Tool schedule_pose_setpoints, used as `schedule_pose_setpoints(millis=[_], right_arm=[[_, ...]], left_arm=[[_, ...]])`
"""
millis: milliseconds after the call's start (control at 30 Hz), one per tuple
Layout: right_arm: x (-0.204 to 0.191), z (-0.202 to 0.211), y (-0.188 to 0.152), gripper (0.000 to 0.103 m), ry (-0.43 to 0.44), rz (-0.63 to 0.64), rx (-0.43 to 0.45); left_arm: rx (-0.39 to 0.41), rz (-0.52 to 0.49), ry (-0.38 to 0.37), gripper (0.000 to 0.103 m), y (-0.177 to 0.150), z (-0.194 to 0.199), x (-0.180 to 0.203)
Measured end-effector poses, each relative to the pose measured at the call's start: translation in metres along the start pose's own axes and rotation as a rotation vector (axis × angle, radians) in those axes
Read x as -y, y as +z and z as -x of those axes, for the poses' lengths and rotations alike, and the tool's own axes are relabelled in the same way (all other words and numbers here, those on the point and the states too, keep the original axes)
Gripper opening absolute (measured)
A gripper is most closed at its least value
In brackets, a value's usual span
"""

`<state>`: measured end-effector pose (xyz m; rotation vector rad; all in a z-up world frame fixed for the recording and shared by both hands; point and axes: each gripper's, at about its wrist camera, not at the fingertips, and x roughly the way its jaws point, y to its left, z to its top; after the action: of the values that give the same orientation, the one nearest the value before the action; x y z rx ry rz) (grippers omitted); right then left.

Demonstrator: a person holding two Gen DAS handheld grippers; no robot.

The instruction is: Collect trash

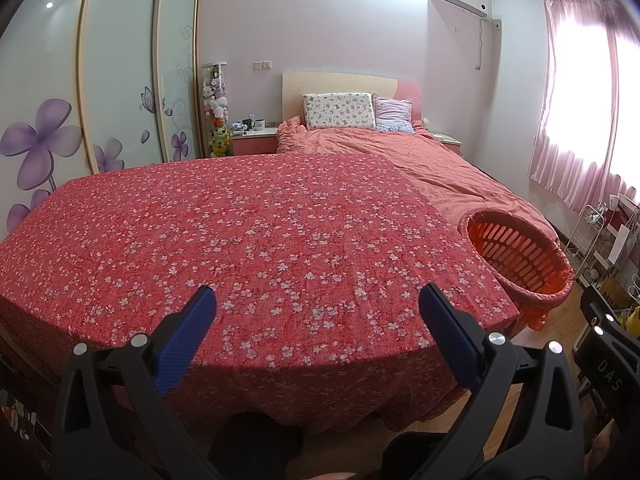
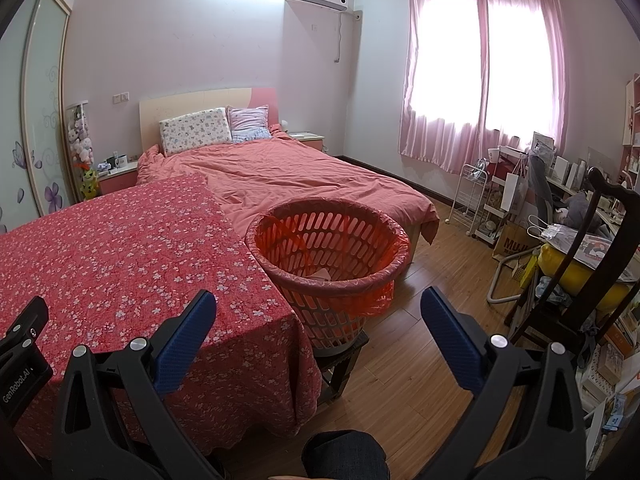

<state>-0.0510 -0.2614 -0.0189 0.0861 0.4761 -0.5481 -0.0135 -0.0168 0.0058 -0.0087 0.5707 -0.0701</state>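
A round slotted basket (image 2: pixel 328 256) lined with an orange-red bag stands on a small dark stool at the table's right corner; something pale lies at its bottom. It also shows at the right in the left wrist view, basket (image 1: pixel 520 256). My left gripper (image 1: pixel 316 300) hangs open over the near edge of the table (image 1: pixel 240 220), which is covered in a red flowered cloth, with nothing between its blue pads. My right gripper (image 2: pixel 318 304) is open too, just in front of the basket and the table corner. No loose trash shows on the cloth.
A bed (image 2: pixel 304 184) with a salmon cover and two pillows lies behind the table. A wardrobe (image 1: pixel 120 80) with sliding doors lines the left wall. A dark wooden chair (image 2: pixel 580 264), a white rack (image 2: pixel 472 200) and a cluttered desk fill the right side. Wooden floor (image 2: pixel 420 360) lies between.
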Motion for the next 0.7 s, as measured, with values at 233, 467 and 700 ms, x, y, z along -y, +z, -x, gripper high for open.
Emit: schedule_pose_setpoints(millis=[233,467,700], right_arm=[[0.0004,-0.0001,0.0002,0.101,0.001,0.001,0.001],[0.0004,-0.0001,0.0002,0.101,0.001,0.000,0.000],[0.0005,-0.0002,0.0002,0.101,0.000,0.000,-0.001]], left_arm=[[-0.001,-0.003,0.004,0.099,-0.0017,0.0011,0.0009],[-0.002,-0.004,0.004,0.099,-0.0012,0.0011,-0.0018],[-0.003,-0.004,0.003,0.099,-0.0010,0.0010,-0.0018]])
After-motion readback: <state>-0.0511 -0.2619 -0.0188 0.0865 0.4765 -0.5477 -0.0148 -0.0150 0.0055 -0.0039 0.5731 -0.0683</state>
